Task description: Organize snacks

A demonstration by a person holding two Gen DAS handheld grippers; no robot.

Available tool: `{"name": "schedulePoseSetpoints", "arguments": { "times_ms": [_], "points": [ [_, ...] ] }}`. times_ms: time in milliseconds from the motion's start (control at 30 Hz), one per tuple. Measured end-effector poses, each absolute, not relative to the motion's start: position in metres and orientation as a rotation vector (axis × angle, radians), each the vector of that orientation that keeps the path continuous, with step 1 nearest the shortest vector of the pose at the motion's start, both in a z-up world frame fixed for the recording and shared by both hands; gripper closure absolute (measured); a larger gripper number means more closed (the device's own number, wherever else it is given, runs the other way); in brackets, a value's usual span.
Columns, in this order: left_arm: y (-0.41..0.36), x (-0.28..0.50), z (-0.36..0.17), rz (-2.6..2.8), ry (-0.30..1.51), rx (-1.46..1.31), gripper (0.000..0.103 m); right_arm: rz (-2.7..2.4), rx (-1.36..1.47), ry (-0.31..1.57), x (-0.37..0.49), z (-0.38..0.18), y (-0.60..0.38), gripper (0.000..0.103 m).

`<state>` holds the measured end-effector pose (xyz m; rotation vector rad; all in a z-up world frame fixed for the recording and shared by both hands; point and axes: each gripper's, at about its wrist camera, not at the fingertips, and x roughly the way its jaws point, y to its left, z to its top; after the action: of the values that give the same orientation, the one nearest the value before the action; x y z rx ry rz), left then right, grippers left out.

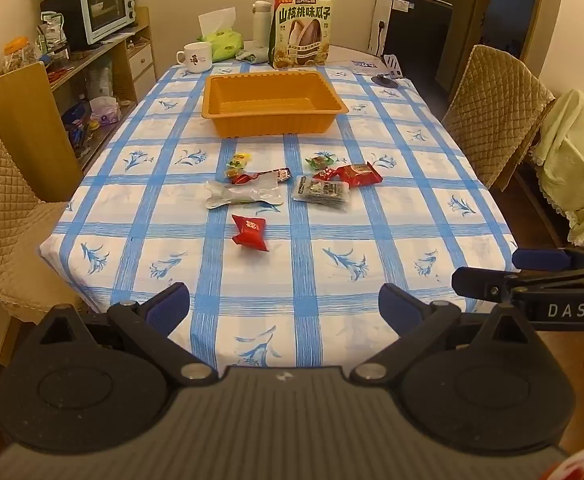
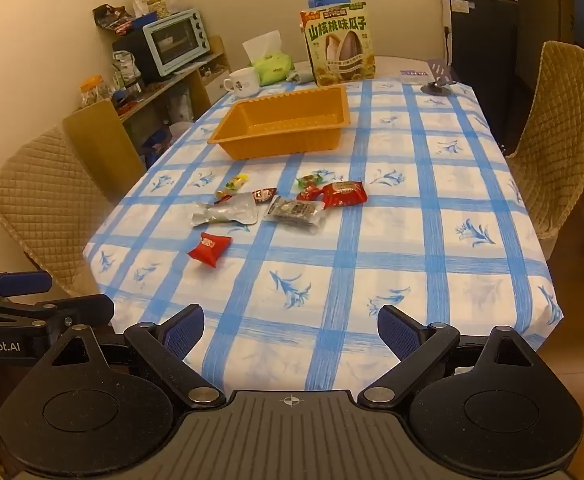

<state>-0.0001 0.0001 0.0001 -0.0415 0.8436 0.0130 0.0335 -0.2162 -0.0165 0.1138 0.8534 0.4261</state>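
An empty orange tray (image 1: 271, 114) (image 2: 287, 136) stands mid-table. In front of it lie several snack packets: a red packet (image 1: 249, 232) (image 2: 209, 249) nearest me, a silver pouch (image 1: 243, 194) (image 2: 225, 212), a clear dark packet (image 1: 324, 192) (image 2: 298, 212), a red packet (image 1: 358, 174) (image 2: 344, 193), and small green and yellow candies (image 1: 319, 161) (image 1: 237, 160). My left gripper (image 1: 283, 306) is open and empty over the near table edge. My right gripper (image 2: 290, 330) is open and empty beside it, also at the near edge; it shows at the right of the left wrist view (image 1: 540, 276).
A blue checked cloth covers the table (image 1: 372, 240). At the far end stand a sunflower seed bag (image 1: 302, 32), a mug (image 1: 194, 57), tissues (image 1: 221, 40) and a flask (image 1: 261, 20). Quilted chairs (image 1: 492, 116) (image 2: 39, 208) flank the table. A shelf with an oven (image 1: 107, 8) is at left.
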Motion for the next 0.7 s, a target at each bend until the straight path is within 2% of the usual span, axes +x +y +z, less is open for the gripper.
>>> {"name": "schedulePoseSetpoints", "arguments": {
  "times_ms": [700],
  "points": [
    [0.0002, -0.0001, 0.0001, 0.008, 0.846, -0.048, 0.002, 0.431, 0.119, 0.855, 0.0347, -0.0172, -0.2155, 0.01]
  ]
}}
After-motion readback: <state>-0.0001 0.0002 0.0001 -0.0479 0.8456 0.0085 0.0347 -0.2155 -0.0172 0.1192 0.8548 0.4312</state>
